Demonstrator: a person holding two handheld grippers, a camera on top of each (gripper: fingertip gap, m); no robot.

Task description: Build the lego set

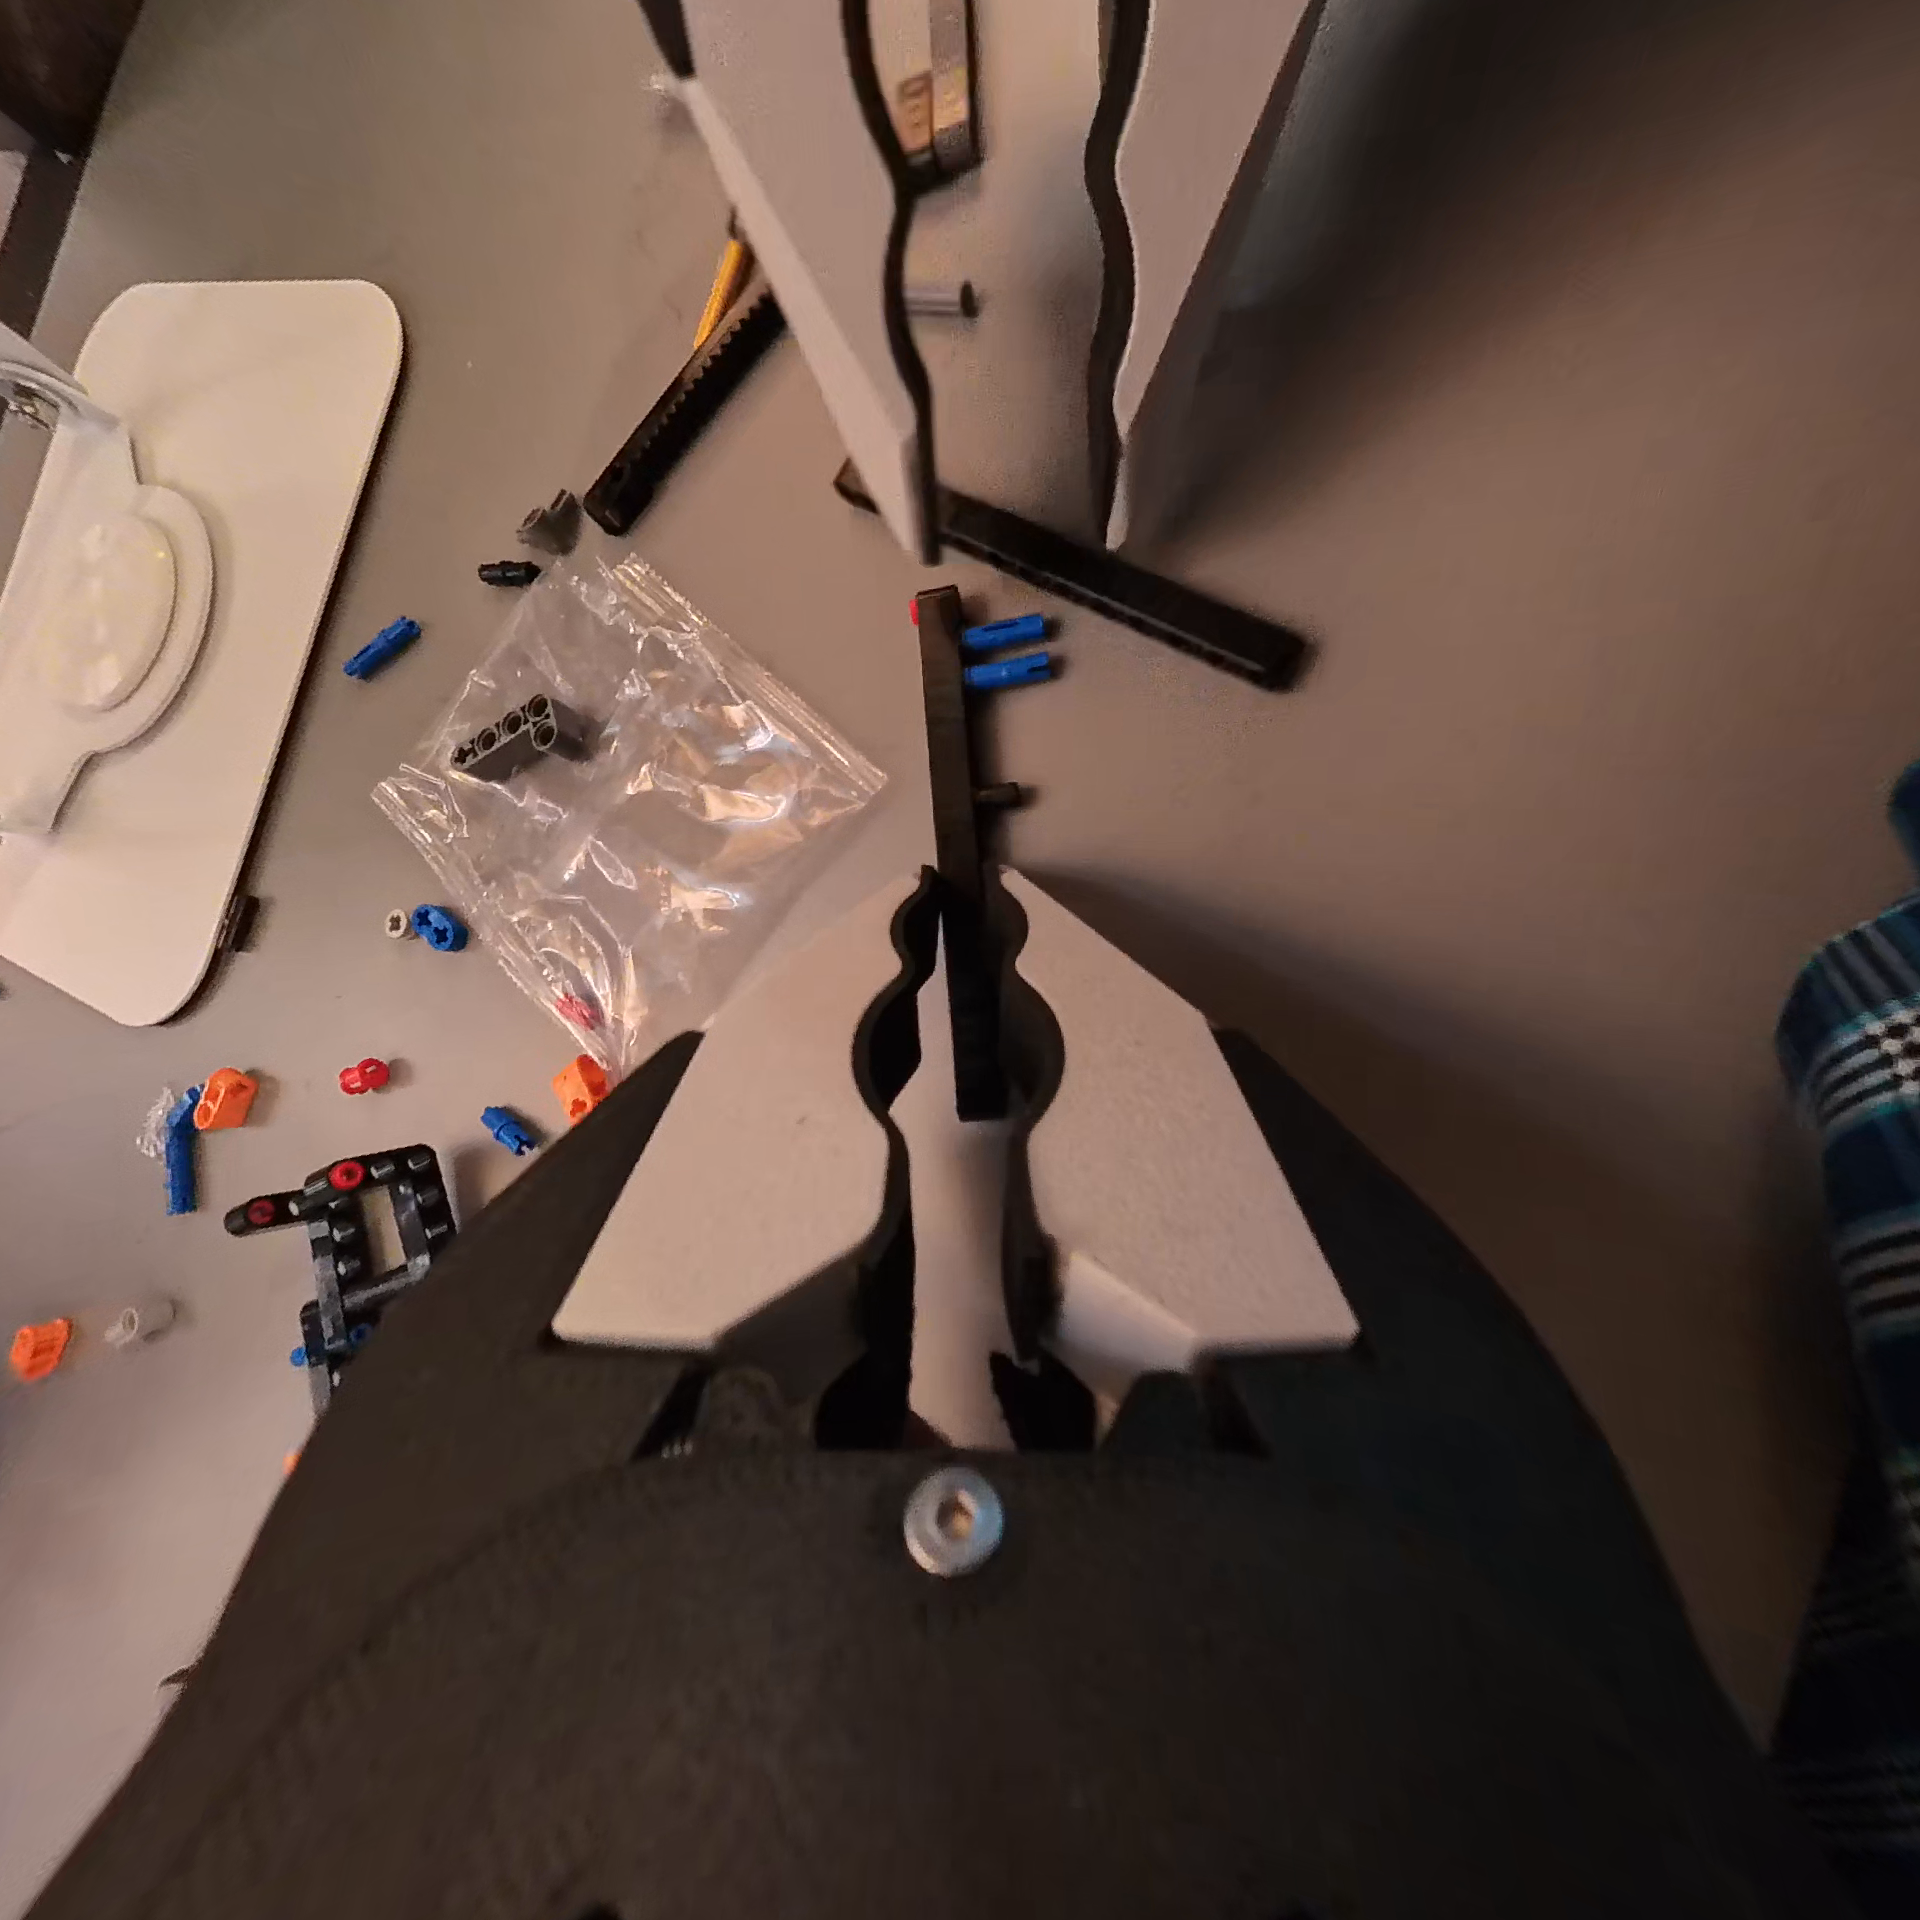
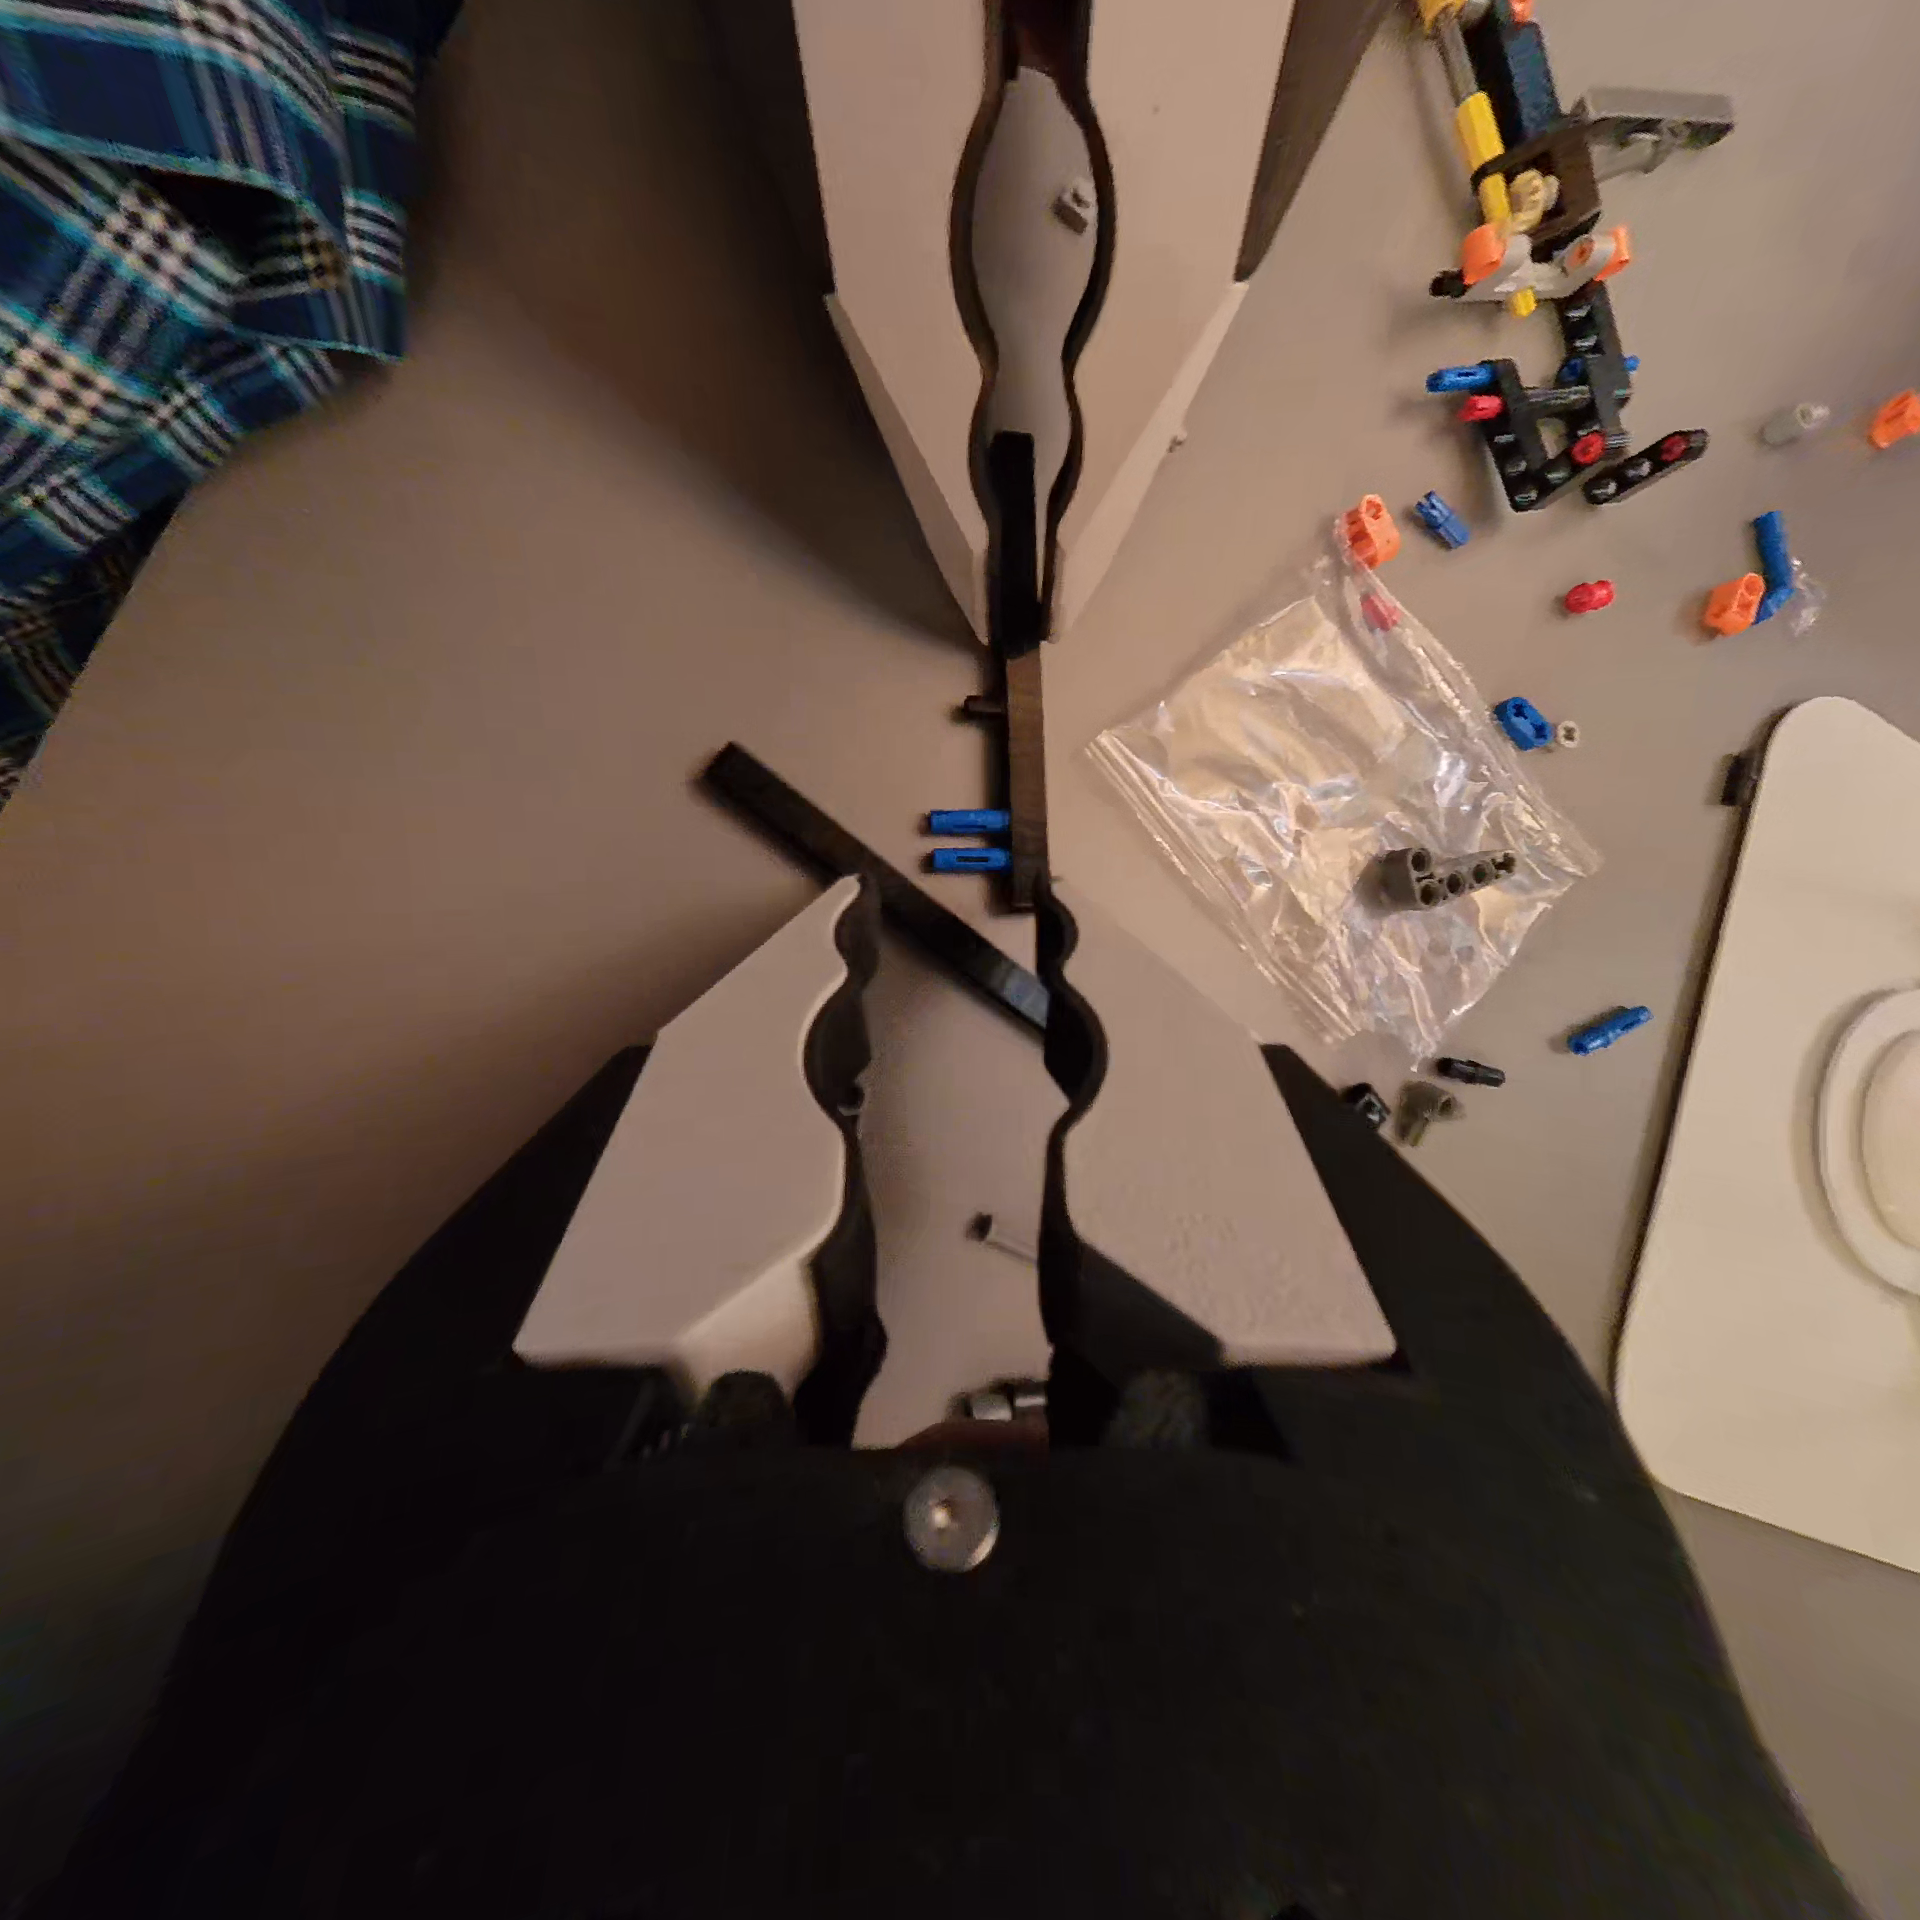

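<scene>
Left tongs (image 1: 961, 894) clamping black beam (image 1: 956, 748), right tongs (image 2: 951, 914) agape, bare table (image 1: 1455, 935) rightward

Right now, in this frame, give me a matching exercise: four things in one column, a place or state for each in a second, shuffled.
Things:
1. long black beam with two blue pins
2. second long black beam
3. short grey beam
4. right gripper

Places or states:
A. inside the clear plastic bag
B. open, over the table
C. clamped in the left gripper
D. lying flat on the grey table

Pairs: 1-C, 2-D, 3-A, 4-B
</scene>
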